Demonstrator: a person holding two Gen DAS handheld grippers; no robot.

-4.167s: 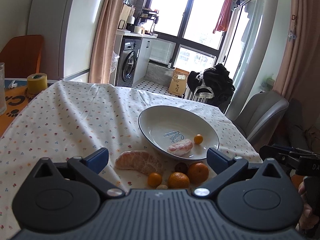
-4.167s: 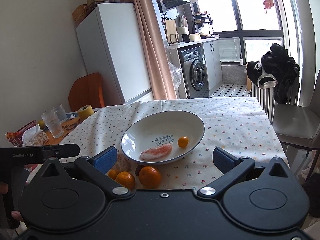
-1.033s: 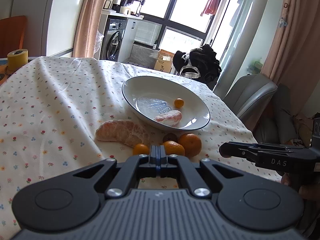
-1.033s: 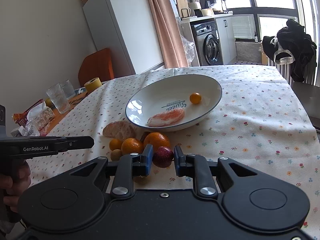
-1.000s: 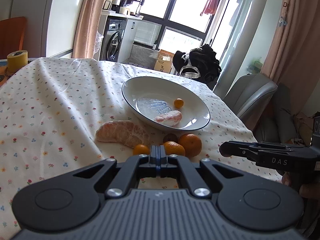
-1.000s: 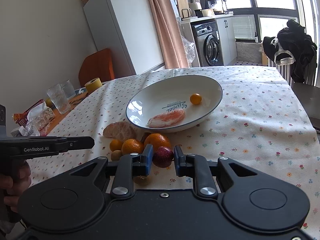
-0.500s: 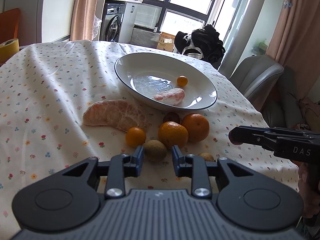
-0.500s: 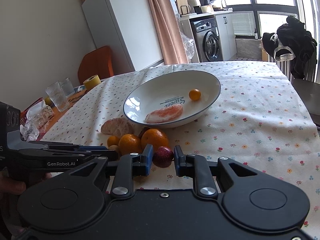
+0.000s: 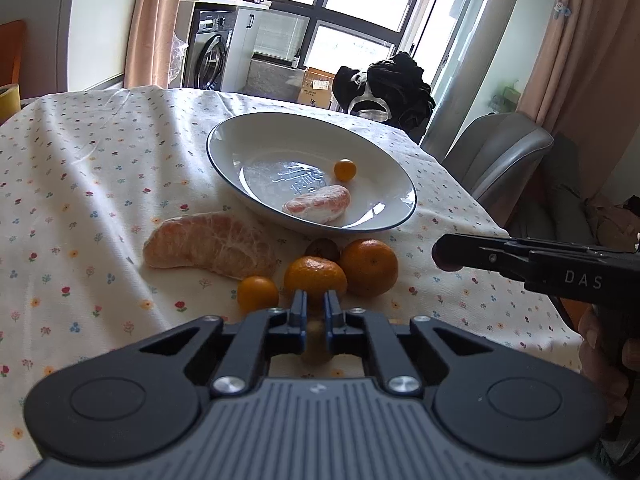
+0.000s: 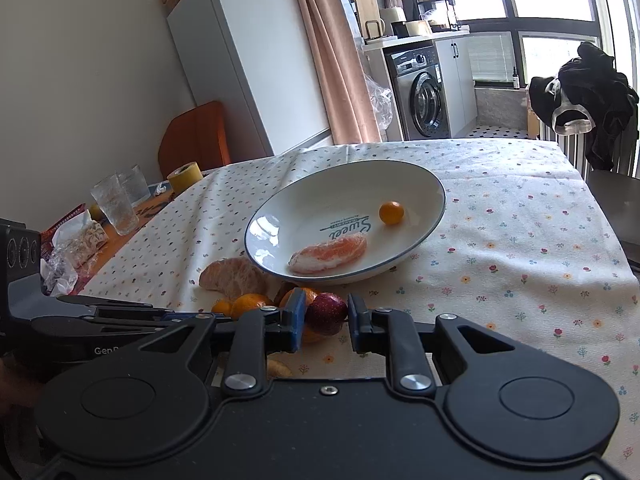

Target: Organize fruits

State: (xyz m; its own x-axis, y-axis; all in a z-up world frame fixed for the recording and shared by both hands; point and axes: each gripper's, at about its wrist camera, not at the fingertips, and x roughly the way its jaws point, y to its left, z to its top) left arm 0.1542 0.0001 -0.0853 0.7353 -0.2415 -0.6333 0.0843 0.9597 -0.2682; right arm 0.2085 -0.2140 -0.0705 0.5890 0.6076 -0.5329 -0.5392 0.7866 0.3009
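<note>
Narrowed left gripper now pinches a small round brownish fruit.

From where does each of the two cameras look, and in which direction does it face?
Left wrist view: sits on the left tool, low over the table's near edge, facing the plate and window; its own fingers, the right tool and a hand show.
Right wrist view: sits on the right tool, further right, facing the plate and refrigerator; its fingers clamp a dark red fruit, the left tool at left.
Shared: plate, peeled segment, oranges, washing machine.
</note>
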